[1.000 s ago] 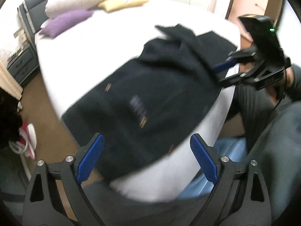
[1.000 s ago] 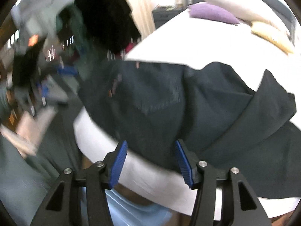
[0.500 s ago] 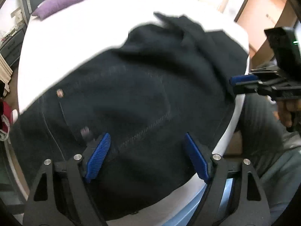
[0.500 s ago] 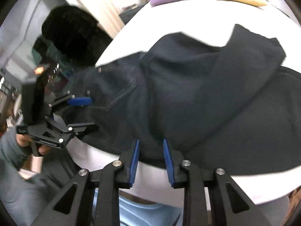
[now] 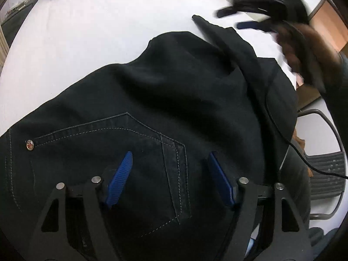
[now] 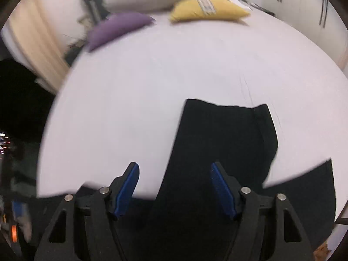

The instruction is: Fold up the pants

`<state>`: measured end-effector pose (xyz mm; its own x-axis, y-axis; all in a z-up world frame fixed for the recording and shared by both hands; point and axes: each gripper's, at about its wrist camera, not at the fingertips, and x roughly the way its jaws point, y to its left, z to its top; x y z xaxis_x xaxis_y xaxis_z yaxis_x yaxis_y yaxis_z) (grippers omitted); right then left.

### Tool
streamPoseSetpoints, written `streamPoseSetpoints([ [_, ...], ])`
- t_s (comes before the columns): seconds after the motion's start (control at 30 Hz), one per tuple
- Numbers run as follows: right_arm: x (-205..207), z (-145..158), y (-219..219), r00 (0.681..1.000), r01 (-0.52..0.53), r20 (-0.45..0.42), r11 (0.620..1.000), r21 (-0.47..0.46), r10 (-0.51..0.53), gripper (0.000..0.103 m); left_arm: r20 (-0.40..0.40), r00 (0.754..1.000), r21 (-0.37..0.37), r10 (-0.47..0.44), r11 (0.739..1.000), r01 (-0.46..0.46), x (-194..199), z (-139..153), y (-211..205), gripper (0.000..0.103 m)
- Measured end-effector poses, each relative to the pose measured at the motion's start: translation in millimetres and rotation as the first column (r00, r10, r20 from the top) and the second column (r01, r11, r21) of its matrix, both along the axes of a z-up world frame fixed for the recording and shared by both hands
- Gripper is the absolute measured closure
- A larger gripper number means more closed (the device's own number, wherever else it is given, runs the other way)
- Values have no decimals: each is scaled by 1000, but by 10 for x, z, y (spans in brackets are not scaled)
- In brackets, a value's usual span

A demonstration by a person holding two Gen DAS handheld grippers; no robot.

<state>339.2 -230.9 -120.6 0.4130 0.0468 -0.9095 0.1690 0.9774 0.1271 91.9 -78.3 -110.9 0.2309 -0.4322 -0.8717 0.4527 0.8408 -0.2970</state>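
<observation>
On the white bed (image 5: 91, 43) the pants (image 5: 174, 108) are lying rumpled, the left gripper (image 5: 171, 174) closing and the right gripper (image 6: 174, 184) opening, both empty, risking pinching only one layer.

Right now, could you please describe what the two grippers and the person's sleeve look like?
Both the left gripper and the right gripper have black skeletal frames with triangular cutouts, silver pivot bolts and ribbed blue pads. A thin black cable trails from the right one. The sleeve is dark grey.
</observation>
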Motion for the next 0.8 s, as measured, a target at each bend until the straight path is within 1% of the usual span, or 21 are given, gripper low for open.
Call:
streamPoseSetpoints([
  [0.03,133,-102,-15,1000,3,-18,1000,-10,-3,32,1,1000,-3,3,1000,-3,-1,-12,-3,33],
  [0.07,250,-192,-22,999,11,-39,999,-42,-12,32,-2,1000,-10,8,1000,-8,12,-22,-3,33],
  [0.13,437,-435,-34,991,48,-118,989,-143,-65,32,-3,1000,-15,8,1000,-8,-8,-57,30,33],
  [0.17,480,-526,-55,986,61,-143,985,-159,-85,32,-2,1000,-16,6,1000,-6,-2,-62,26,33],
  [0.2,515,-635,-90,980,78,-169,985,-152,-103,32,1,1000,-14,3,1000,-3,4,-58,16,33],
  [0.23,516,-680,-115,979,92,-169,986,-137,-114,31,4,1000,-12,0,1000,0,9,-61,7,33],
  [0.27,503,-692,-131,981,102,-153,987,-127,-121,30,8,1000,-10,-2,1000,2,11,-67,-1,33],
  [0.3,490,-687,-128,984,95,-139,987,-128,-113,31,14,1000,-9,-3,1000,3,-98,-35,101,33],
  [0.33,473,-675,-124,987,82,-126,989,-123,-98,39,17,1000,-8,-2,1000,3,-178,-6,213,33],
  [0.37,456,-661,-129,989,74,-117,991,-116,-87,54,20,1000,-5,-2,1000,2,-203,-9,216,33],
  [0.4,437,-646,-150,990,71,-115,991,-112,-83,63,23,1000,-2,-1,1000,1,-217,-10,202,33],
  [0.43,415,-632,-193,990,77,-113,993,-95,-87,78,24,1000,1,0,1000,0,-241,-14,180,33],
  [0.47,387,-619,-253,989,89,-112,994,-64,-96,91,24,1000,2,1,1000,-1,-244,-8,173,33],
  [0.5,364,-597,-328,988,106,-108,994,-40,-109,94,23,1000,3,3,1000,-3,-253,-5,165,33],
  [0.57,253,-530,-437,988,130,-79,991,6,-129,96,21,1000,3,5,1000,-6,-260,0,162,33],
  [0.67,-55,-260,-563,986,162,17,984,79,-164,96,11,1000,-3,14,1000,-14,-225,5,161,33],
  [0.7,-203,-154,-644,981,174,63,979,107,-182,96,8,1000,-5,18,1000,-18,-220,9,163,33],
  [0.77,-571,70,-833,960,204,157,962,183,-234,96,0,1000,-8,30,1000,-30,-199,21,166,33],
  [0.8,-809,169,-963,940,231,201,947,221,-276,96,-3,999,-8,35,999,-35,-182,24,170,33],
])
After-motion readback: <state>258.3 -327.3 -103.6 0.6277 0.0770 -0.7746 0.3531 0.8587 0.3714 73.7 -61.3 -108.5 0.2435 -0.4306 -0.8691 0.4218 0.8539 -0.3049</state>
